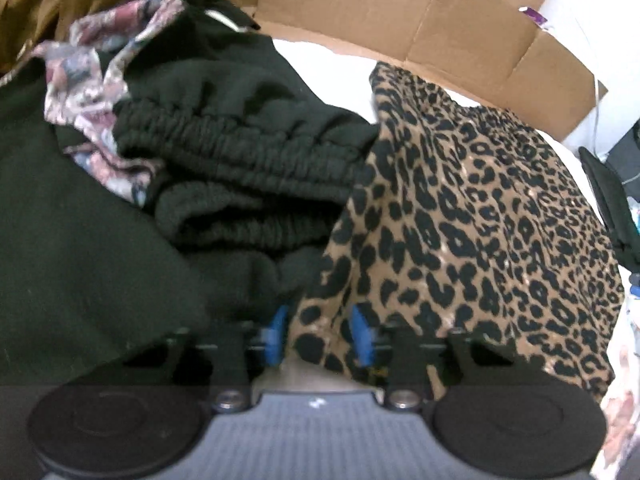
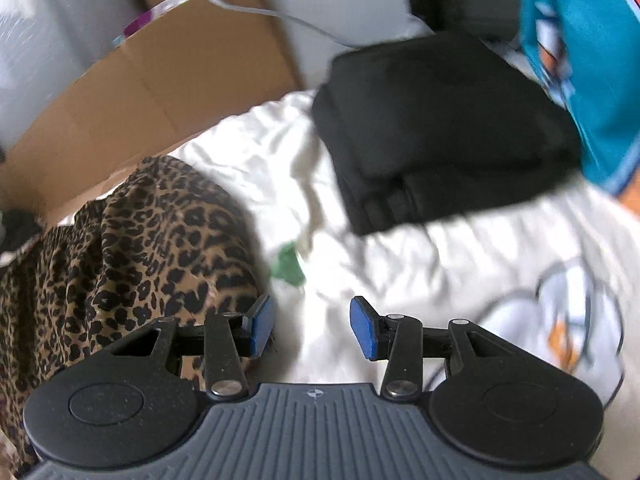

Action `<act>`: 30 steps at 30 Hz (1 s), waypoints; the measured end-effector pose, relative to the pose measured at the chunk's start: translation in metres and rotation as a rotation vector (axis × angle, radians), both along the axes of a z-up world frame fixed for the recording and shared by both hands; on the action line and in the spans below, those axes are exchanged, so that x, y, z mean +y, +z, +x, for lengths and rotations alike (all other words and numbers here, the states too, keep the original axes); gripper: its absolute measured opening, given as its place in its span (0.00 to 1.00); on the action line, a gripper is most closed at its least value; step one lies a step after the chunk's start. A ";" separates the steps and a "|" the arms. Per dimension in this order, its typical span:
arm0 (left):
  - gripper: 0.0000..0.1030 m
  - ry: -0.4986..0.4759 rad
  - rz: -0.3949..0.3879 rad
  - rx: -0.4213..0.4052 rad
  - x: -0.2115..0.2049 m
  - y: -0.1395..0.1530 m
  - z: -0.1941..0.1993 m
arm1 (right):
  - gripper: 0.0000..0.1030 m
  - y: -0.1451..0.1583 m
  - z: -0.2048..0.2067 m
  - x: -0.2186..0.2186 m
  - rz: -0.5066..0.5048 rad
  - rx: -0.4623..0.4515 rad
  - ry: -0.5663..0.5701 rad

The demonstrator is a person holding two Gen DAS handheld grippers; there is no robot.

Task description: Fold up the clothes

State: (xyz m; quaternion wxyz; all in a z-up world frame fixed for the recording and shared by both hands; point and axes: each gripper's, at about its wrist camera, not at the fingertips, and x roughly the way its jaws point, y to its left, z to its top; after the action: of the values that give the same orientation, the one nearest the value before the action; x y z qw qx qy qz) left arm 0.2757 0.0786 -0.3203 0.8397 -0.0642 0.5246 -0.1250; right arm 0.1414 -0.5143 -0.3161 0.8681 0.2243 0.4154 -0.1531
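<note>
Two grippers in play, and only one has cloth. My left gripper (image 1: 318, 336) has a fold of the leopard skirt (image 1: 472, 216) bunched between its blue pads (image 1: 362, 336), jaws narrow; the pads look pressed on the fabric, though the blur keeps me from swearing to it. My right gripper (image 2: 312, 328) hangs half-wide over the white sheet (image 2: 360, 280), nothing between its pads, just beside the skirt's near edge.

The skirt lies crumpled toward the bed's far side, against the cardboard (image 1: 400, 12). Touching it on the left in the left wrist view sits the black heap (image 1: 240, 152), with a floral piece (image 1: 92, 80) tucked behind.

Now the risks as I judge them. My left pinch sits right at the seam where skirt meets black heap, so a lift could drag black fabric along. The pinch is a bunch, not an edge, and thin slippery cloth may slide out or come up twisted. My right has to find a matching edge; grab too deep and I catch sheet as well. And the folded black stack (image 2: 440, 128) at the far right could get knocked if I swing wide.
</note>
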 end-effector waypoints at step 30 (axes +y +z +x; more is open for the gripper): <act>0.33 0.240 0.111 -0.133 0.021 0.053 -0.013 | 0.18 0.004 0.050 0.056 -0.006 -0.154 0.250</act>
State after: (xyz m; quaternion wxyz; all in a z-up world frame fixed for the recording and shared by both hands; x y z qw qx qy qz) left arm 0.2630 0.0999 -0.2672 0.8838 -0.0712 0.4625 0.0014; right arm 0.1918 -0.4585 -0.3116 0.9105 0.1791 0.3716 -0.0275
